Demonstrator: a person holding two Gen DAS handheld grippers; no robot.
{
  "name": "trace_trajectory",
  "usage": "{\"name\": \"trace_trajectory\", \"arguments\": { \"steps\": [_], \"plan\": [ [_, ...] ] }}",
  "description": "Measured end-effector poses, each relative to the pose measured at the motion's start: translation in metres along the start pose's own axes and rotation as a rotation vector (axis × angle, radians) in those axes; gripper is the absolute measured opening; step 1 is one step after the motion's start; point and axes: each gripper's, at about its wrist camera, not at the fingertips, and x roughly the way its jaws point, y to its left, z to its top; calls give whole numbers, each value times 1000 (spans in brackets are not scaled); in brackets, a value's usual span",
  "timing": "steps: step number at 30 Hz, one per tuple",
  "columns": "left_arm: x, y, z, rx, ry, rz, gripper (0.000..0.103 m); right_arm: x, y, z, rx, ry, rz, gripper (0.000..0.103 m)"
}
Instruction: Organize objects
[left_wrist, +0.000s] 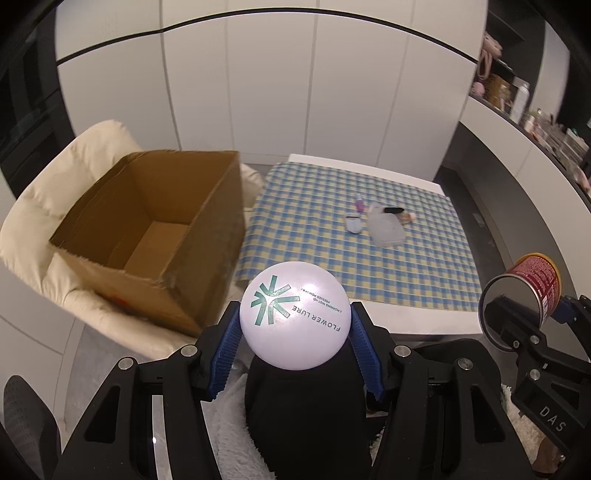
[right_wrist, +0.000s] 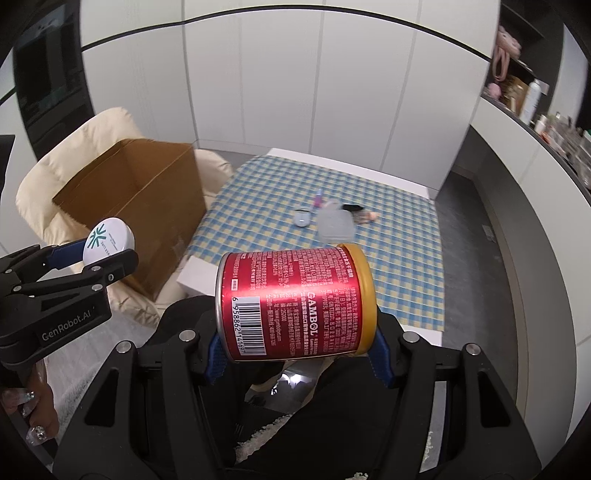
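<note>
My left gripper (left_wrist: 295, 332) is shut on a round white compact (left_wrist: 294, 315) printed with a green logo, its blue pads pressing both sides. In the right wrist view the same compact (right_wrist: 108, 240) shows at the left in the left gripper (right_wrist: 96, 254). My right gripper (right_wrist: 295, 350) is shut on a red can (right_wrist: 295, 302) with a gold lid and a barcode, held on its side. That can (left_wrist: 532, 280) appears at the right edge of the left wrist view. An open brown cardboard box (left_wrist: 155, 229) sits on a cream armchair (left_wrist: 55, 192) to the left, its inside bare.
A table with a blue and yellow checked cloth (left_wrist: 332, 236) stands ahead. Small items lie on it: a clear plastic container (left_wrist: 384, 229), a small pink bottle (left_wrist: 359, 204), a little round case (left_wrist: 354, 224), a dark object (left_wrist: 393, 210). White cabinets behind; cluttered shelves (left_wrist: 524, 107) at right.
</note>
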Motion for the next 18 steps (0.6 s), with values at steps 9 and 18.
{"name": "trace_trajectory", "arguments": {
  "steps": [9,18],
  "plan": [
    [-5,47,-8,-96,1,63,58,16,51,12,-111,10,74,64],
    [-6,101,-15,-216,13,86,58,34,118,22,-242,29,144,64]
  ]
}}
